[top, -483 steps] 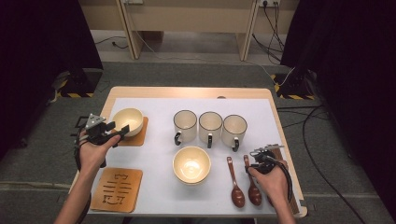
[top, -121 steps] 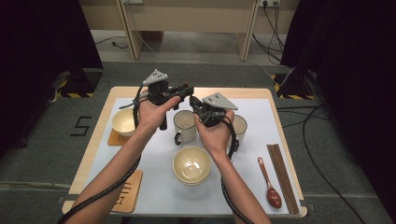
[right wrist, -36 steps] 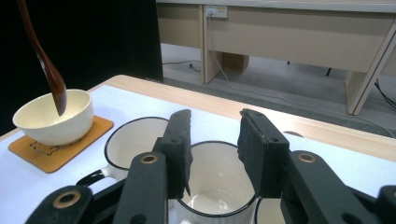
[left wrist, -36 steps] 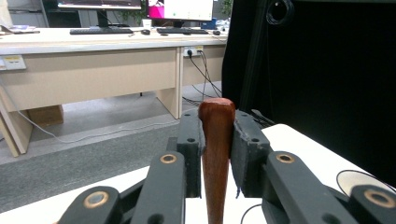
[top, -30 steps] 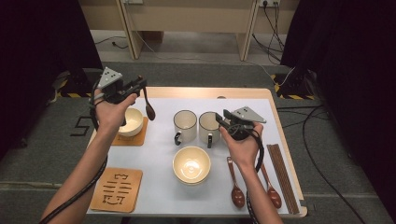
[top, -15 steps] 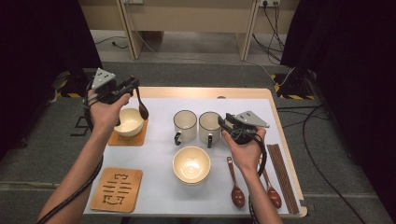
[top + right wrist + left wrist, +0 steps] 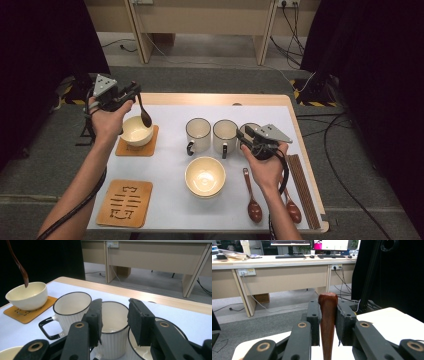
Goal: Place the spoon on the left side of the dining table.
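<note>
I am holding a wooden spoon clenched in my left gripper, its head hanging over the bowl on the coaster. Next, I judge, lowering it in. My right gripper is hovering released above the mugs.

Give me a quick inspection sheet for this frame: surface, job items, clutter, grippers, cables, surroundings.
Surface: white table, wood-edged.
Job's things: wooden spoon hanging bowl-down over the cream bowl on a coaster.
Clutter: three mugs, second bowl, spare coaster, two spoons, chopsticks.
Grippers: left gripper shut on the spoon handle; right gripper open above the mugs.
Cables: gripper cable along the left forearm; floor cables.
Surroundings: desks, black curtains.
</note>
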{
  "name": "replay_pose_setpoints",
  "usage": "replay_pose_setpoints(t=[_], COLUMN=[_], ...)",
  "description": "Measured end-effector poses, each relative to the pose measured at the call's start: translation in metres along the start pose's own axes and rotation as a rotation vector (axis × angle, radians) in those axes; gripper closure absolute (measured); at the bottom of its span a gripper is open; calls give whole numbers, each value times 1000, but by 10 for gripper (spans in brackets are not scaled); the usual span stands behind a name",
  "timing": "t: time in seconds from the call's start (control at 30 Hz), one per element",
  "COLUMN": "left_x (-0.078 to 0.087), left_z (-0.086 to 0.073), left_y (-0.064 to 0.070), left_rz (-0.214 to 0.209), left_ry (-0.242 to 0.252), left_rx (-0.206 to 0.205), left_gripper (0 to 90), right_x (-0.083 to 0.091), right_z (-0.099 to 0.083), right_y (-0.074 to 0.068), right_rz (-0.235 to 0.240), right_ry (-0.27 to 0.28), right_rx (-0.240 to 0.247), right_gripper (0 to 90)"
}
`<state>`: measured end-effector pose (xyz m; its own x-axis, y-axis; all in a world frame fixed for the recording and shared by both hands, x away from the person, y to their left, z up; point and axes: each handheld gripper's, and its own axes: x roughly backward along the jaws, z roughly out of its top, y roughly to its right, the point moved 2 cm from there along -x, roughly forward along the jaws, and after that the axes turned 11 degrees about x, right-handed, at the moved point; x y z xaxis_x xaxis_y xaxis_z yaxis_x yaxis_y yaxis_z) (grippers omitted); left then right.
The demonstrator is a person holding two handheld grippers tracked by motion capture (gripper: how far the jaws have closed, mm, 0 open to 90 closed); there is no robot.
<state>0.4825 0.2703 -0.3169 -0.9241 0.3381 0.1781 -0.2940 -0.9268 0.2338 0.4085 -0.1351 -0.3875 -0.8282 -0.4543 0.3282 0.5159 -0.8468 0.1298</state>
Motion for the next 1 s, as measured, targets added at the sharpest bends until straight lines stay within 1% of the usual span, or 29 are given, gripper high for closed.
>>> replay_pose_setpoints(t=[0.2, 0.23, 0.6, 0.77, 0.87, 0.9, 1.0], left_x=[-2, -3, -8, -9, -9, -10, -10], left_z=[-2, -3, -11, -14, -16, -17, -19], left_y=[-6, -7, -18, -21, -22, -23, -25], left_rz=[24, 28, 63, 73, 78, 80, 86], left_ry=[2, 2, -14, -23, -27, -29, -30], left_rx=[-1, -2, -9, -11, -16, -17, -21], left_gripper=[743, 743, 743, 743, 743, 743, 743], right_x=[5, 6, 13, 15, 16, 16, 17], right_z=[-7, -8, -21, -28, -31, -32, -34], right_y=[1, 0, 3, 4, 5, 4, 5], right_rz=[1, 3, -4, -9, -12, -11, -12], right_ry=[-4, -6, -7, -11, -8, -10, -14], right_rx=[-1, -7, -21, -34, -27, -34, -34], right_gripper=[635, 635, 635, 635, 635, 635, 635])
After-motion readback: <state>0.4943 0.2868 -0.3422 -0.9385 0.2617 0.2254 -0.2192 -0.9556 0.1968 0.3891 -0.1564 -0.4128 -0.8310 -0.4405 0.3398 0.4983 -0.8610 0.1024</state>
